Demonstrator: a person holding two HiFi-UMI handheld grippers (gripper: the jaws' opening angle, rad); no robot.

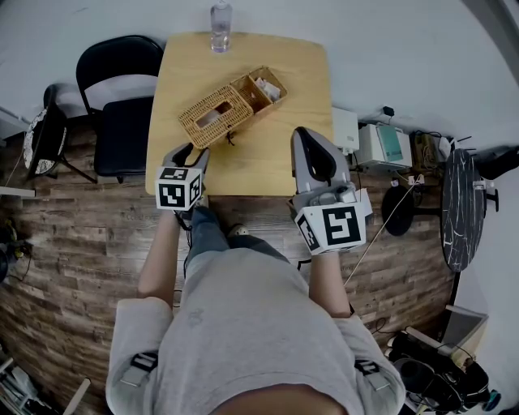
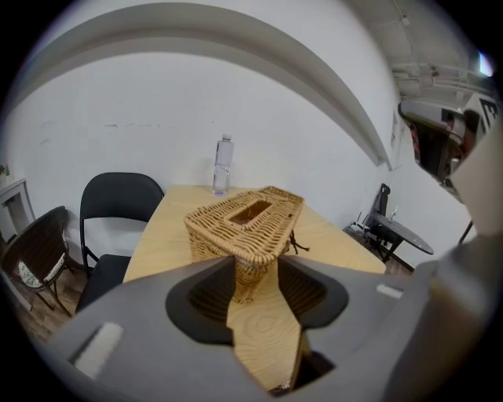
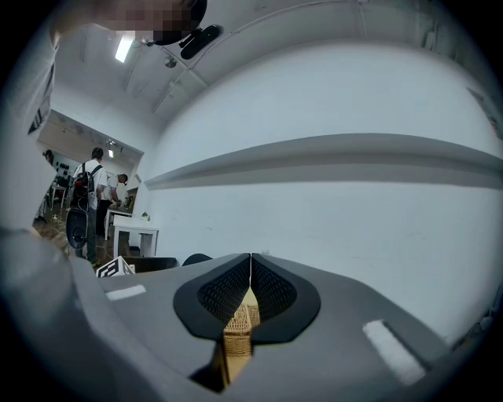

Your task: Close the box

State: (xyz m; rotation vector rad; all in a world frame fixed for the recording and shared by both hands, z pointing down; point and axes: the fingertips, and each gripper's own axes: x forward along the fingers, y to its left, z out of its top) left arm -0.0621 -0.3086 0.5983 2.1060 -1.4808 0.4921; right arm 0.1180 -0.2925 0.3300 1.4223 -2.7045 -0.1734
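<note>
Here is the pale wooden table (image 1: 272, 158), pushed against a white wall (image 2: 141, 102), with plank flooring (image 1: 73, 235) under it. The wicker box (image 1: 231, 104) lies open on the middle of the tabletop. Its slotted half is nearer the person's left, and the hinged half with white contents is swung out towards the far right. A clear water bottle (image 1: 220, 24) stands upright at the table's far edge, well apart from the box.

The left gripper (image 1: 188, 152) hovers over the near left edge with its jaws spread apart and nothing between them. In the left gripper view, bare table and a corner of the box show through the gap, close ahead but not touched. The right gripper (image 1: 302, 134) hangs over the near right part of the table. Its jaws are pressed together at the tips and hold nothing, and only a sliver of wicker is visible below them.

A black folding chair (image 1: 122, 105) sits at the table's left side, with a woven-back chair (image 1: 40, 138) beyond it. To the right are white boxes (image 1: 373, 144) by the wall and a dark round side table (image 1: 462, 207). People (image 3: 94, 196) stand far off near a white desk (image 3: 134, 232).
</note>
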